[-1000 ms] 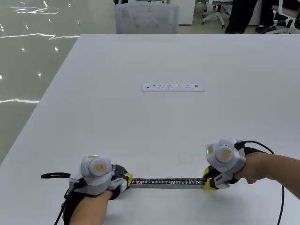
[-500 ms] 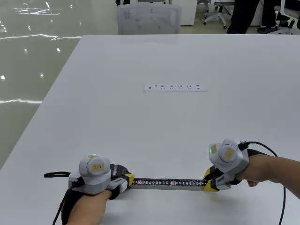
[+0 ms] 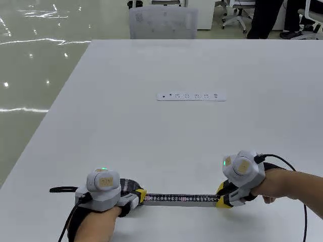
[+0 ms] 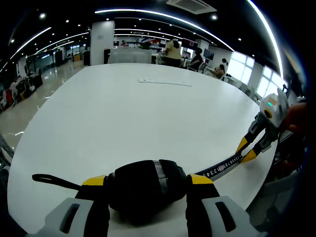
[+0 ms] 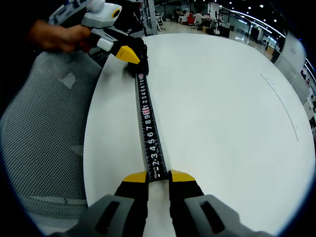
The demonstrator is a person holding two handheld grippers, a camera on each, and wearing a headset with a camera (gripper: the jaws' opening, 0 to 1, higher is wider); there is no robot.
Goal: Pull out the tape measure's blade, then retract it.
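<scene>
- Your left gripper (image 4: 148, 178) was clenched on the rounded black tape measure case (image 4: 143, 195) at the near edge of the smooth white table (image 3: 176, 141). A black wrist strap (image 3: 61, 189) trailed to the left.
- Your right gripper (image 5: 159, 176) pinched the tip of the blade (image 5: 145, 116), a dark numbered strip stretched straight between both grippers.
- A grey mesh chair seat (image 5: 44, 138) sat just beside that edge.
- A flat white power strip (image 3: 191, 96) lay mid-table, well apart.
- Beyond the table stood a pale chair back (image 3: 162, 22) on a glossy floor (image 3: 35, 75).

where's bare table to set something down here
The wide white table between the power strip and the stretched blade is bare, as is the stretch beyond the strip to the far edge. Crowded: the near edge, where the left tongs clamp the tape case and the right tongs pinch the blade tip.
</scene>
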